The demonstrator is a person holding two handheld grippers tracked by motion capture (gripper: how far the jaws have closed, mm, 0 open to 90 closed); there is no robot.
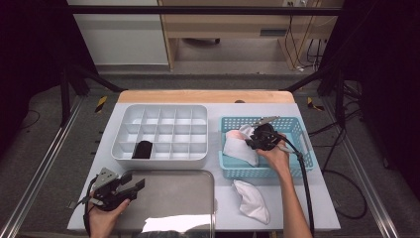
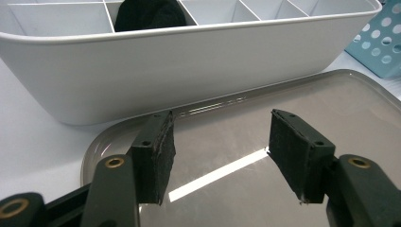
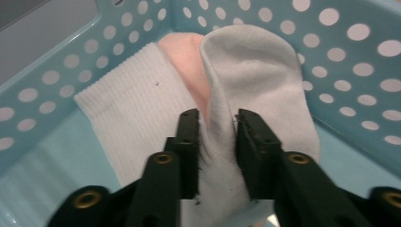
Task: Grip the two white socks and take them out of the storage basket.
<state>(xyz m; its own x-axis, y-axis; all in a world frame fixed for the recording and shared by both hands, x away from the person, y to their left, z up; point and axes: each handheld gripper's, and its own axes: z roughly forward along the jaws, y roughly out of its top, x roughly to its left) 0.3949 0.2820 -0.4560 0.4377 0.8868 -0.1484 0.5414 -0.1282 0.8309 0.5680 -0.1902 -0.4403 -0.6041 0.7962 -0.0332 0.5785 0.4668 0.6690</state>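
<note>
In the right gripper view my right gripper (image 3: 217, 127) is shut on a raised fold of a pale grey-white sock (image 3: 265, 71) inside the blue perforated basket (image 3: 47, 94). A white ribbed sock (image 3: 127, 109) and something pink (image 3: 182, 52) lie beside it. From above, the right gripper (image 1: 250, 141) reaches down into the basket (image 1: 299, 131) onto the white socks (image 1: 237, 148). My left gripper (image 1: 136, 184) is held at the front left with its jaws open and nothing between them (image 2: 220, 142), just above the metal tray (image 2: 354, 104).
A white compartment organiser (image 1: 158, 106) stands behind the metal tray (image 1: 173, 198), with a black sock (image 1: 143, 148) in a front-left cell. Another white sock (image 1: 252, 201) lies on the table in front of the basket. Both forearms enter from the near edge.
</note>
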